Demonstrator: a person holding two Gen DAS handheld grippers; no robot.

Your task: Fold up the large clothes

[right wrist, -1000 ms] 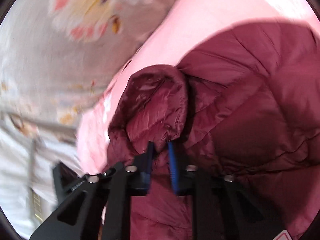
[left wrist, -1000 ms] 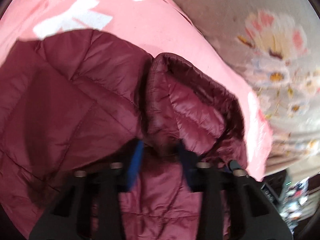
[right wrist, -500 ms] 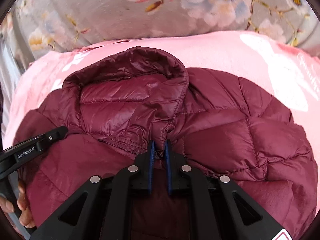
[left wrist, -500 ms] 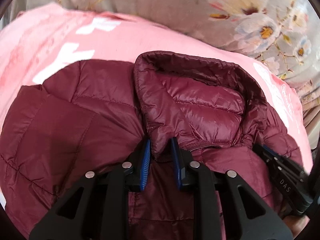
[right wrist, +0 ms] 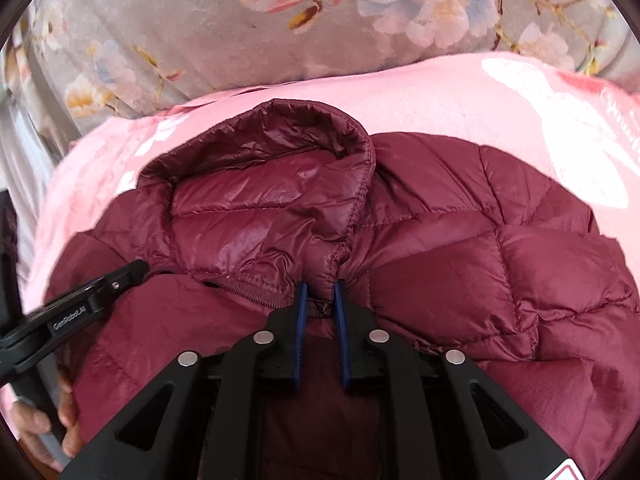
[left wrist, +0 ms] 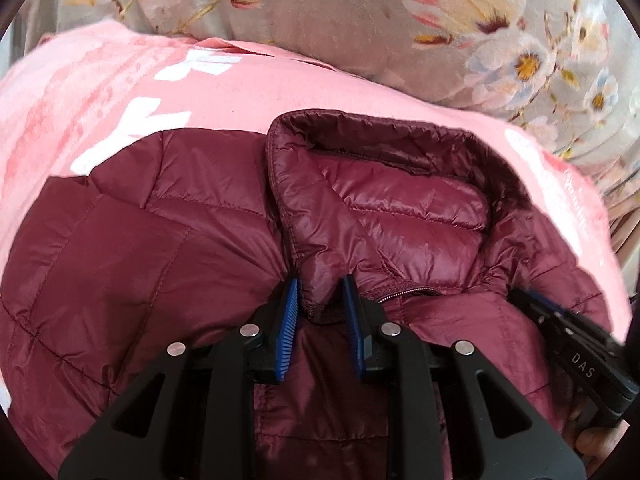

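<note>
A maroon quilted jacket [left wrist: 140, 260] [right wrist: 480, 260] lies flat on a pink blanket [left wrist: 120, 92]. Its stand-up collar [left wrist: 400, 208] [right wrist: 260, 208] faces away from me. My left gripper [left wrist: 320, 284] pinches the collar's left front corner, its jaws easing apart slightly with the fabric still between the pads. My right gripper [right wrist: 320, 286] grips the collar's right front corner, and its jaws are opening too, the fabric filling the gap. Each wrist view shows the other gripper's black fingers [left wrist: 560, 320] [right wrist: 120, 276] resting on the jacket near the zip.
Beyond the pink blanket [right wrist: 480, 96], grey bedding with a flower print [left wrist: 320, 8] [right wrist: 160, 20] fills the far side. A person's hand [right wrist: 40, 428] holds the left gripper's handle at the bottom left of the right wrist view.
Both wrists have rolled level and the jacket's collar, which hung bunched and tilted, now lies flat on the blanket. The right jaws stand slightly wider than half a second ago.
</note>
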